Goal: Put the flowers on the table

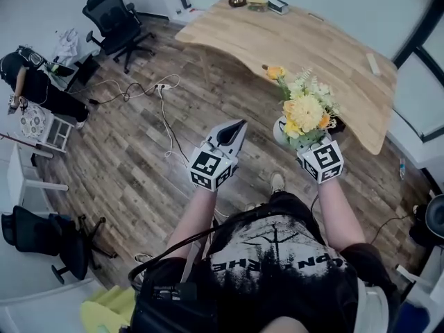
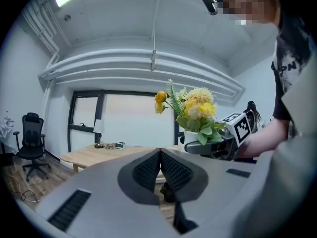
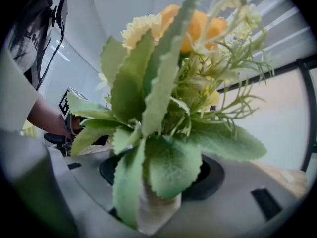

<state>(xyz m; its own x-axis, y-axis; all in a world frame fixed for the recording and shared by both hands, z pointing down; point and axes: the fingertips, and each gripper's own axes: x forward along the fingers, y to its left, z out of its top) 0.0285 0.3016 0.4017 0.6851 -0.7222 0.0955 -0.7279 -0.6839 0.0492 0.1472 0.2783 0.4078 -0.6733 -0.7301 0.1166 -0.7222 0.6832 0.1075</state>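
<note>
White pot (image 3: 157, 211) of seemingly light, top-heavy flowers (image 1: 306, 109) sits clamped low, its firmest hold, in the wide-spread jaws of the right gripper (image 1: 297, 143); the left gripper (image 2: 159, 166) has its jaws together, empty.

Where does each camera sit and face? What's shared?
Head view: on the head, steeply down at the table; torso, arms, left gripper, right gripper show.
Left gripper view: on left gripper, along shut jaws toward the table; right forearm shows.
Right gripper view: on right gripper, into the held flowers; left forearm shows.
Shared: flowers in all three.
</note>
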